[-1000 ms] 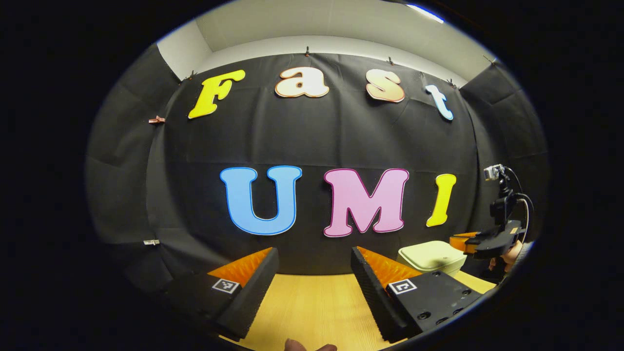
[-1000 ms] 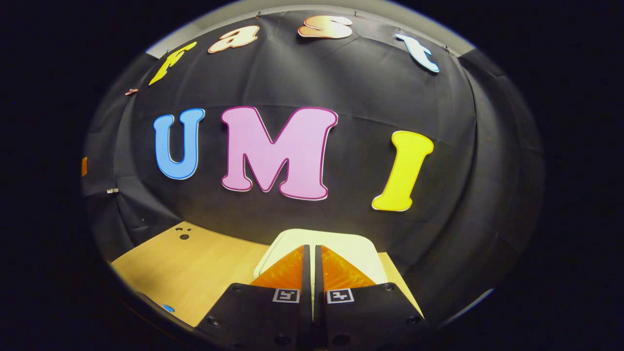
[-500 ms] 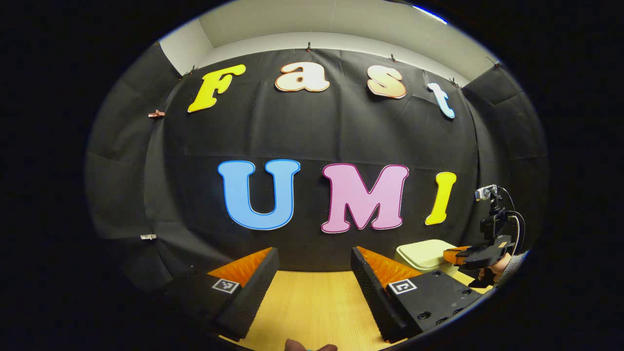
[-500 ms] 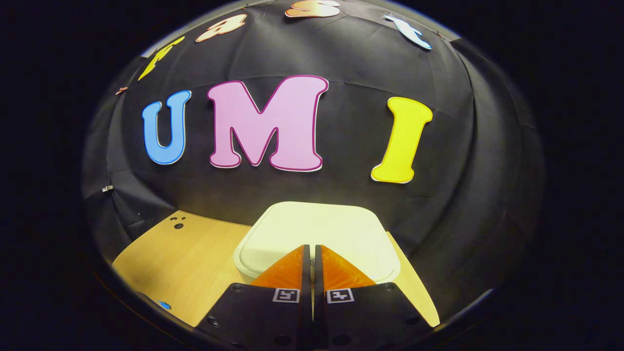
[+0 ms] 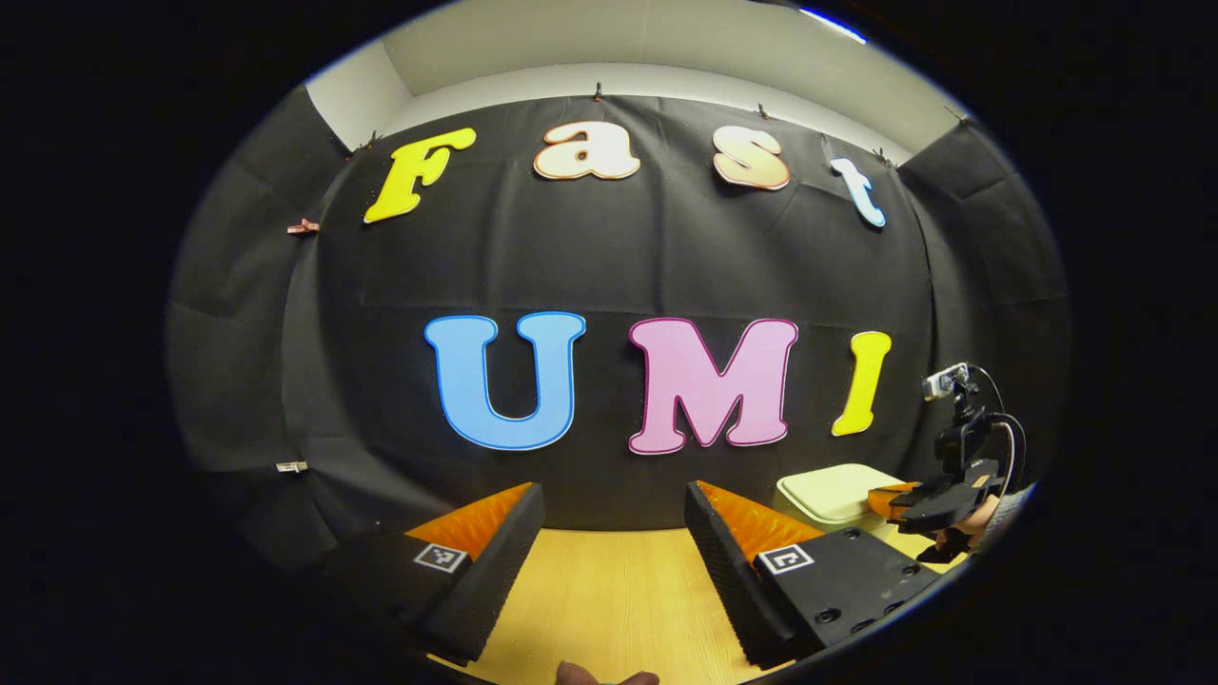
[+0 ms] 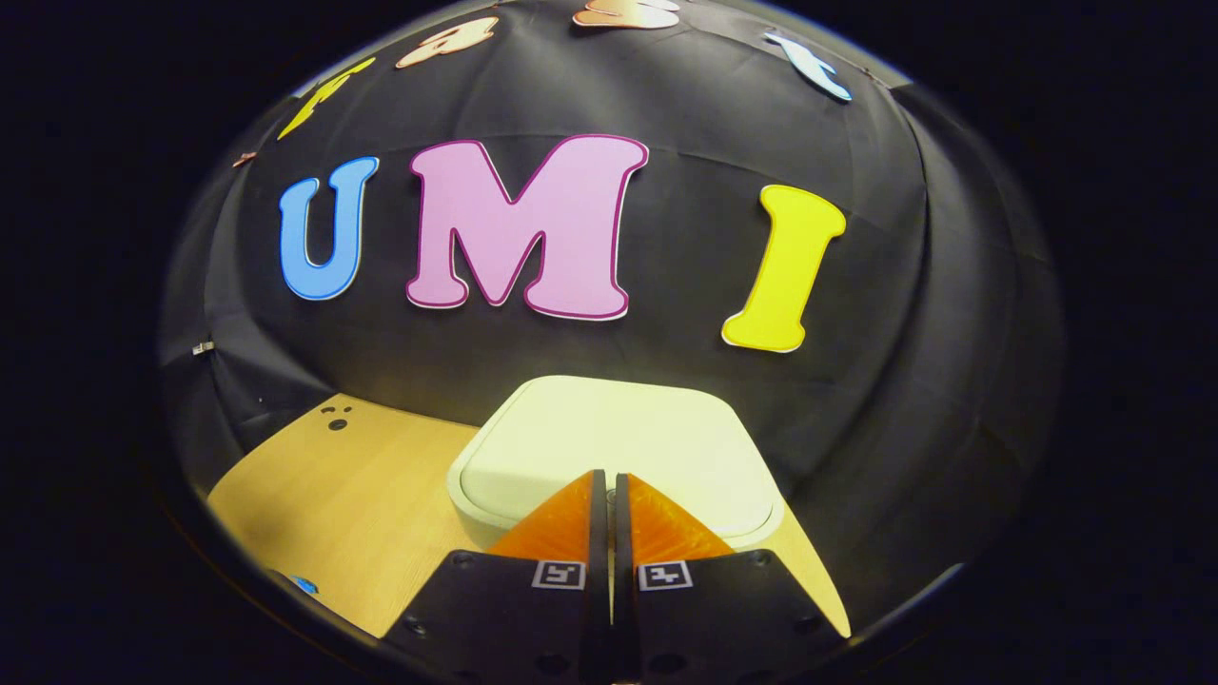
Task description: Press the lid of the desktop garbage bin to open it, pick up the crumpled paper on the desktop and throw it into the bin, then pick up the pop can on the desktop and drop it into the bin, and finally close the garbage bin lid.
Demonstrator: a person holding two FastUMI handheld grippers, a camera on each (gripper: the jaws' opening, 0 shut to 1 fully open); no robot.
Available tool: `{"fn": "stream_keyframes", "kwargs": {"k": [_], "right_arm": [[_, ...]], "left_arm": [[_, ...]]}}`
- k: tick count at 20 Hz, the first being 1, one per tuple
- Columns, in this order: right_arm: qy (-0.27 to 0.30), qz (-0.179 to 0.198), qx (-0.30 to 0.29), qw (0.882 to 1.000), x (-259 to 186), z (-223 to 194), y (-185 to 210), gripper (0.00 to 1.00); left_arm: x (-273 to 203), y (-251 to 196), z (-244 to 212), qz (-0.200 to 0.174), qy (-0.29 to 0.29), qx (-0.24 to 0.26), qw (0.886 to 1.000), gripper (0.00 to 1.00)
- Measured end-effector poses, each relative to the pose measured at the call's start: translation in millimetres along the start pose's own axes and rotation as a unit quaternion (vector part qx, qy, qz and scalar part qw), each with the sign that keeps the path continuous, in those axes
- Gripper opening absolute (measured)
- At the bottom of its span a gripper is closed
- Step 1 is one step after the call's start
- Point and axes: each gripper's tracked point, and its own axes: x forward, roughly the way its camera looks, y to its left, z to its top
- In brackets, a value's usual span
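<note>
The right tool, clenched empty, sat over the bin lid at twelve o'clock; the left tool stayed released, well apart.

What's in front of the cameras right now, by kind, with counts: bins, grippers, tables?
Garbage bin, lid down: 1
Grippers: 2, the left gripper open over the wooden table, the right gripper closed with its tips at the bin lid
Wooden table: 1
Total: 4
</note>
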Motion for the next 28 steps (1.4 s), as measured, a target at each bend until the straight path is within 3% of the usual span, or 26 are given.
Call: {"fn": "stream_keyframes", "kwargs": {"k": [4,8,18,22,26,28], "right_arm": [[-0.026,0.004,0.027,0.999,-6,19,-2,0.06],[-0.070,-0.014,0.012,0.997,-15,47,-12,0.06],[-0.112,-0.006,0.012,0.994,-44,77,-5,0.06],[-0.137,-0.007,-0.017,0.990,-71,87,2,0.11],[-0.147,0.025,-0.046,0.988,-100,90,27,0.32],[-0.147,0.044,-0.059,0.986,-114,89,41,0.53]], "left_arm": [[-2,5,-2,0.003,0.002,-0.001,1.000,0.95],[-6,12,-4,0.010,0.006,-0.006,1.000,0.95],[-14,20,-9,0.010,0.009,-0.008,1.000,0.95],[-19,23,-23,-0.002,0.033,-0.016,0.999,0.95],[-24,26,-46,-0.013,0.063,-0.017,0.998,0.95],[-26,26,-60,-0.020,0.080,-0.015,0.996,0.95]]}}
